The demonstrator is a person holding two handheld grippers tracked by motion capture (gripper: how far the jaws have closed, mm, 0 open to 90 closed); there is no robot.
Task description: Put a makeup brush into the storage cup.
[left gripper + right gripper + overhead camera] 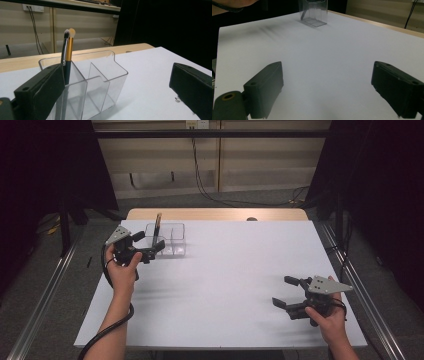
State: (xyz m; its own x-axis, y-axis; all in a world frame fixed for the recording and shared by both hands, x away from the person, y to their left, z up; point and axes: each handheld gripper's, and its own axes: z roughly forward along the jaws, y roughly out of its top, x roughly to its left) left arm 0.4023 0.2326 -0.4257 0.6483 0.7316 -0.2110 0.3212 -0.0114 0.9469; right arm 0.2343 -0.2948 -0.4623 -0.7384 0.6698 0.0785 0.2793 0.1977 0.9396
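Note:
A clear plastic organiser (170,239) with compartments stands at the far left of the white table. Two makeup brushes (68,50) lean upright in its left compartment, one with a gold ferrule and pale bristles. My left gripper (149,246) hovers just left of the organiser (100,82), open, nothing between its jaws. At the near right my right gripper (289,292) rests low over the table, open and empty, pointing left. In the right gripper view the organiser (313,12) stands far off at the top.
The white table sheet (225,280) lies on a wooden tabletop (215,214) that shows at the far edge. Metal rails (40,305) run along both sides. Cables (210,190) hang from wall sockets behind.

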